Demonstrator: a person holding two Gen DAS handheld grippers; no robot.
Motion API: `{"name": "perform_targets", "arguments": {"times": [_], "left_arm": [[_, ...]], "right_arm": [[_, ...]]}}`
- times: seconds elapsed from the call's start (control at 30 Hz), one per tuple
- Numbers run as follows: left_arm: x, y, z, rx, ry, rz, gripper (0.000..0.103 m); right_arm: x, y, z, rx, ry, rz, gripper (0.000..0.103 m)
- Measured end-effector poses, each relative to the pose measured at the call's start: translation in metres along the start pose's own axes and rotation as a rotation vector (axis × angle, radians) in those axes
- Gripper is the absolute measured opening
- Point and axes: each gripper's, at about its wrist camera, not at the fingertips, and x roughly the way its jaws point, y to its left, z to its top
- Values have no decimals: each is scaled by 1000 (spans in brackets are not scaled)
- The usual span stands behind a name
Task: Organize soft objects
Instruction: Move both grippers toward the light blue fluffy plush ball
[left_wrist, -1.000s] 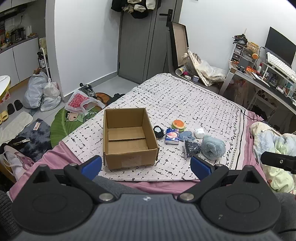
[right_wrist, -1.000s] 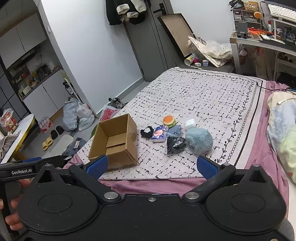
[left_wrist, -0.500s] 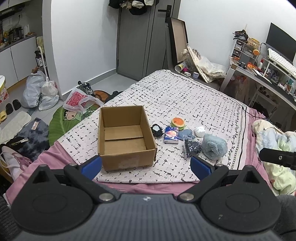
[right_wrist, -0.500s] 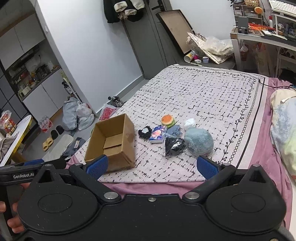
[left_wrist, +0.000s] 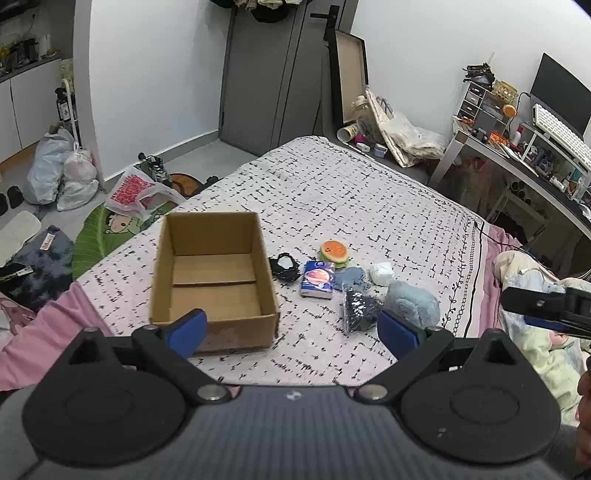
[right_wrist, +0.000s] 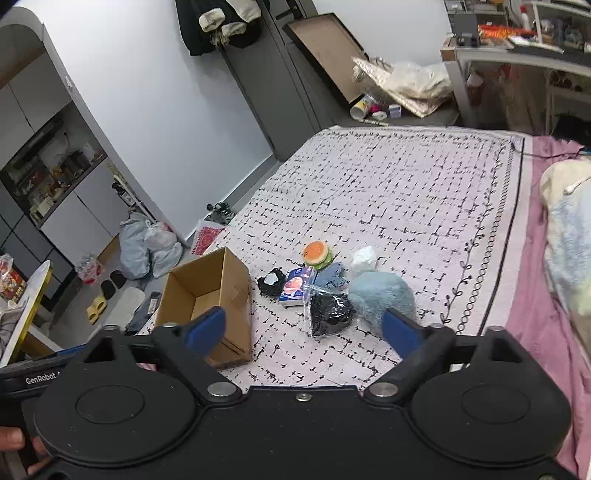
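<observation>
An open, empty cardboard box (left_wrist: 212, 273) (right_wrist: 207, 295) sits on the patterned bed cover. To its right lies a cluster of soft things: a black item (left_wrist: 283, 265), a blue tissue pack (left_wrist: 318, 278) (right_wrist: 295, 286), a burger-shaped toy (left_wrist: 334, 251) (right_wrist: 316, 254), a white wad (left_wrist: 382, 272), a black bagged item (left_wrist: 357, 304) (right_wrist: 328, 310) and a light blue plush roll (left_wrist: 413, 302) (right_wrist: 382, 295). My left gripper (left_wrist: 291, 328) is open and empty, above the bed's near edge. My right gripper (right_wrist: 303, 328) is open and empty, hovering in front of the cluster.
The bed cover (left_wrist: 351, 192) stretches back towards a grey door (left_wrist: 266, 74). Bags and slippers lie on the floor at left (left_wrist: 55, 173). A desk with a monitor stands at right (left_wrist: 535, 147). Bedding is piled at the right edge (right_wrist: 569, 229).
Both grippers have moved forward towards the bed; the box and soft items appear larger and closer. Both stay open.
</observation>
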Motion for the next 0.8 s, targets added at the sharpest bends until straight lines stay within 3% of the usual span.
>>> {"name": "perform_targets", "arguments": {"times": [0.07, 0.13, 0.47, 0.67, 0.8], "left_arm": [[6, -3, 1, -2, 3, -2, 99], [13, -6, 4, -4, 10, -5, 98], [46, -20, 16, -19, 41, -21, 91], [72, -30, 20, -48, 78, -42, 79], [93, -35, 16, -79, 113, -50, 65]], "right_arm": [[9, -4, 4, 8, 18, 16, 74], [18, -8, 7, 15, 37, 24, 70], [57, -22, 21, 18, 124, 7, 63], [82, -41, 17, 65, 146, 13, 62], [99, -50, 10, 68, 178, 16, 54]]}}
